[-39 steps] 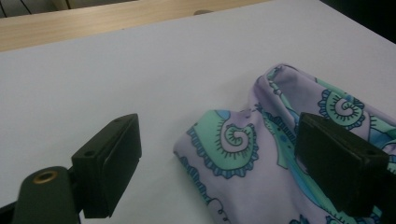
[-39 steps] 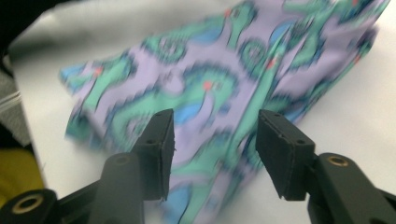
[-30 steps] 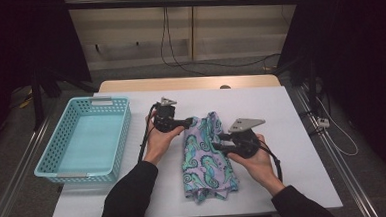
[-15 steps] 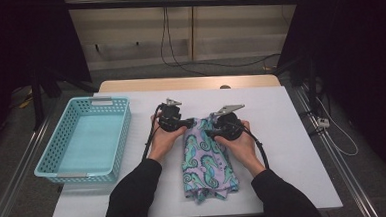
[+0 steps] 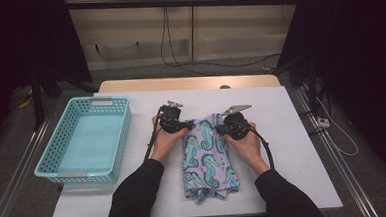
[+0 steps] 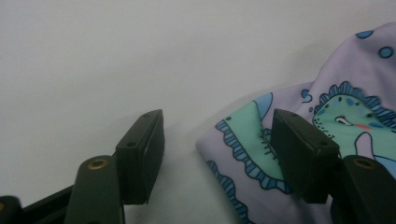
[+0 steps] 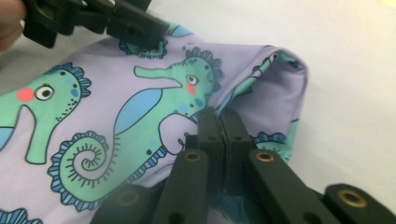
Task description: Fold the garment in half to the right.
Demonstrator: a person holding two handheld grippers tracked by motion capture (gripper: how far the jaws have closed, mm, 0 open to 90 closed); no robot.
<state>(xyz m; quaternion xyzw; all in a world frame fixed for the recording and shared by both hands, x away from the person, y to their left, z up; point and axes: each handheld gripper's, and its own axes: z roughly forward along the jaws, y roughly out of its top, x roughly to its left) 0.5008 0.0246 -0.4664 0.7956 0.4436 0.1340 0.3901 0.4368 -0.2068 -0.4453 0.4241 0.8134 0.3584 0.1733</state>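
White table (image 5: 292,133) lay bare. R gripper (image 7: 219,122) had just pinched shut on cloth (image 5: 208,157); L gripper (image 6: 217,144) sat spread, cloth edge btwn jaws. Best squeeze L before lifting.

Dim, dark edges; table (image 5: 293,148) evenly lit; close-ups perhaps slightly soft.

Left gripper (image 5: 186,125): held in left hand (image 5: 164,142), pointing inward toward the other, jaws parted with a clear gap in the left gripper view, just opened a little wider, pressing on nothing. Right gripper (image 5: 221,128): held in right hand (image 5: 246,144), pointing inward, jaws just closed and meeting flat against each other in the right gripper view. Forearms: both in dark sleeves, entering from the bottom edge, angled slightly inward, hands near each other.
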